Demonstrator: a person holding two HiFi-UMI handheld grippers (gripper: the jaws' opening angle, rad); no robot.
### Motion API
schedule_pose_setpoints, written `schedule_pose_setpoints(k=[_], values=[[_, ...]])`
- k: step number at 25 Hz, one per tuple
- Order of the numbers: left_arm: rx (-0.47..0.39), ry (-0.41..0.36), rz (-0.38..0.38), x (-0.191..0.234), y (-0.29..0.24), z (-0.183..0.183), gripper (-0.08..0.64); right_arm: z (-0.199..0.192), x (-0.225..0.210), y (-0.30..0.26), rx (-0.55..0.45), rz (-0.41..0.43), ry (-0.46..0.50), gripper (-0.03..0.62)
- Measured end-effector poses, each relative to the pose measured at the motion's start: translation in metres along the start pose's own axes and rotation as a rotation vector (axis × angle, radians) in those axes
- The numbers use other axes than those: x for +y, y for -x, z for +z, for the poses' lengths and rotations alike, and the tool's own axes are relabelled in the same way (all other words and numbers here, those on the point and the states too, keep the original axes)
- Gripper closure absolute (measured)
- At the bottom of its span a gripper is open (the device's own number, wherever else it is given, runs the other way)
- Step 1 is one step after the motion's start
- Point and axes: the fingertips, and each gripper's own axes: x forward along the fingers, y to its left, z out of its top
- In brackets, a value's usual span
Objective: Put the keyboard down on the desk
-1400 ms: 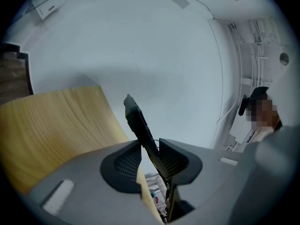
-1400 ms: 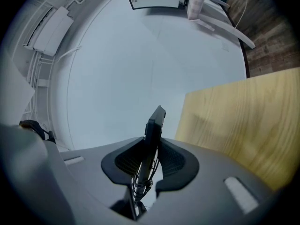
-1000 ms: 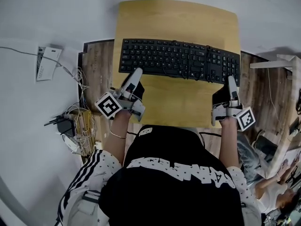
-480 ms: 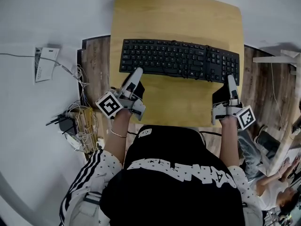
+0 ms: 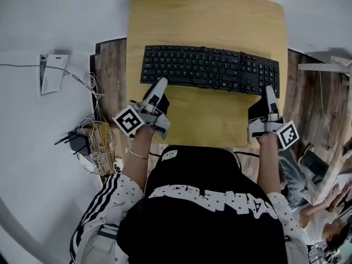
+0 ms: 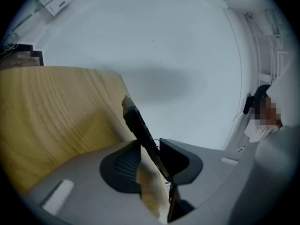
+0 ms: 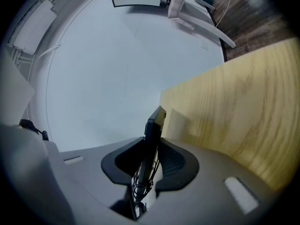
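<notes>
A long black keyboard (image 5: 209,69) hangs flat over the light wooden desk (image 5: 206,15), held at both near corners. My left gripper (image 5: 159,87) is shut on its left end, where the keyboard (image 6: 138,125) shows edge-on between the jaws. My right gripper (image 5: 270,92) is shut on its right end, and there too the keyboard (image 7: 152,135) runs edge-on through the jaws. A black cable lies across the keys. Whether the keyboard touches the desk I cannot tell.
The small desk (image 6: 51,116) ends close to both keyboard ends. Cables and a power strip (image 5: 88,147) lie on the floor at the left, with a white box (image 5: 48,73) beyond. A white furniture leg (image 5: 324,65) stands at the right. The person's body fills the near side.
Both grippers have carried the keyboard slightly farther over the desk. In both gripper views the wooden top now fills more of the frame. Both grips are unchanged.
</notes>
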Motion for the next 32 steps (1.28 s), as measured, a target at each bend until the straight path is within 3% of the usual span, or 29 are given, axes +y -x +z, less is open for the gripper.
schedule_pose_setpoints(k=[17, 26, 32], values=[[0.046, 0.035, 0.066, -0.006, -0.001, 0.006, 0.436, 0.001, 0.011, -0.002, 0.004, -0.095, -0.001, 0.488], [0.086, 0.061, 0.127, 0.003, 0.000, -0.003, 0.436, 0.004, 0.007, -0.002, 0.029, -0.145, 0.056, 0.491], [0.128, 0.007, 0.182, 0.005, -0.001, 0.001, 0.431, 0.002, 0.006, -0.002, 0.055, -0.203, 0.095, 0.480]])
